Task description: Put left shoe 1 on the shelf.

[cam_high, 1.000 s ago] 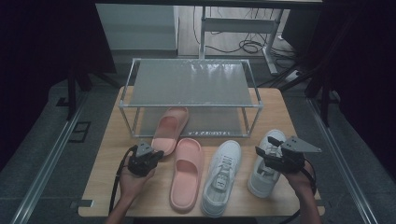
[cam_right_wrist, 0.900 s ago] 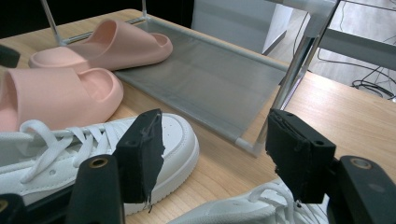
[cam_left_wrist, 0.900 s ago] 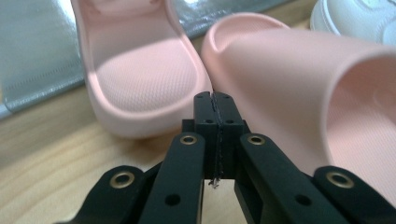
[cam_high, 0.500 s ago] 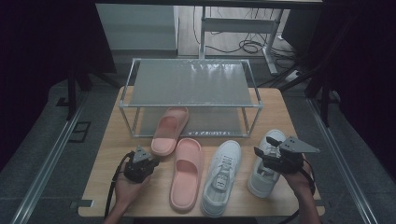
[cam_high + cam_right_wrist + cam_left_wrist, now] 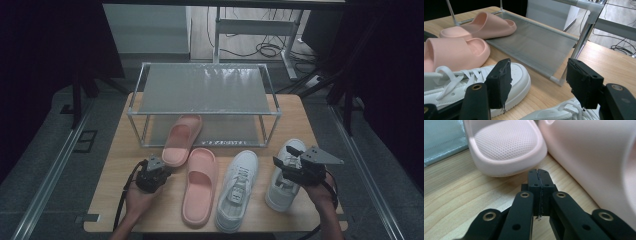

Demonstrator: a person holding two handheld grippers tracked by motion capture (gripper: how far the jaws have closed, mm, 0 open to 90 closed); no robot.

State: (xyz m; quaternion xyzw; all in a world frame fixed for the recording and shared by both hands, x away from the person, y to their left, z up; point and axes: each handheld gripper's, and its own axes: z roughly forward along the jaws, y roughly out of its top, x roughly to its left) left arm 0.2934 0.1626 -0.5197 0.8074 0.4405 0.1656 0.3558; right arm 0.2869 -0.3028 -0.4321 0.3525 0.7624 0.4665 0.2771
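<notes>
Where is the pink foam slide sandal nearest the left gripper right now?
In the high view the pink foam slide sandal lies on the wooden table, between the shut left gripper and a white lace-up sneaker.

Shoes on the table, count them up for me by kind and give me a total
Pink slides: 2, the back one with its toe on the lower shelf of the rack, the front one flat on the table.
White sneakers: 2, the left one and the right one under the right gripper.
Total: 4 shoes.
</notes>
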